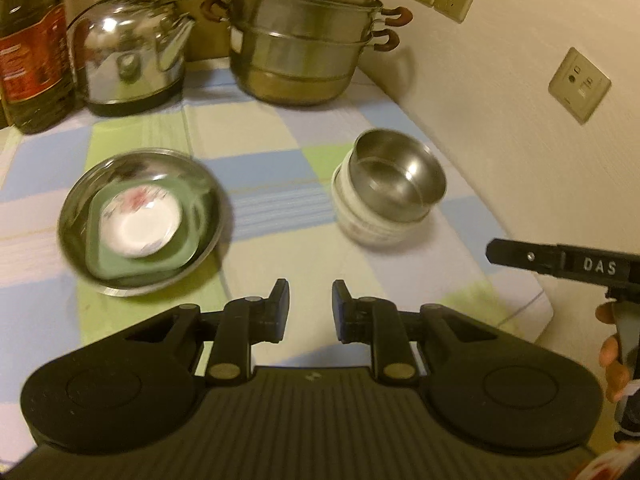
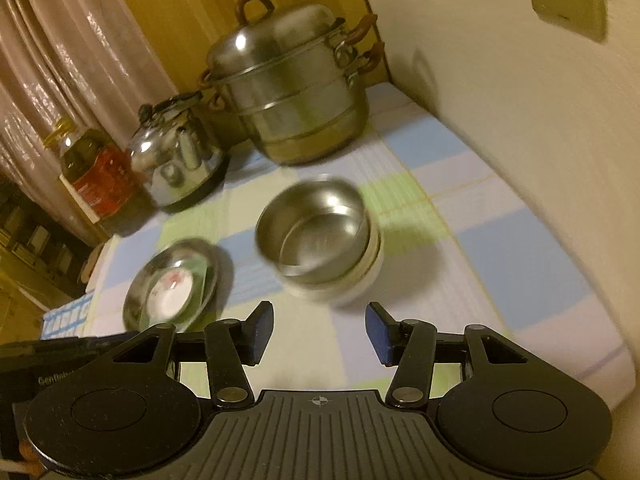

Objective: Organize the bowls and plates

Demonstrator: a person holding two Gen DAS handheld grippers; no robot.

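Note:
A steel plate lies on the checked cloth with a green square dish in it and a white flowered saucer on top; the stack also shows in the right wrist view. A steel bowl sits tilted in a stack of white bowls, also seen in the right wrist view. My left gripper is open and empty, short of both stacks. My right gripper is open and empty, just short of the bowl stack; its body shows at the right of the left wrist view.
At the back stand a steel steamer pot, a kettle and an oil bottle. A wall with sockets runs along the right. The table edge is near right.

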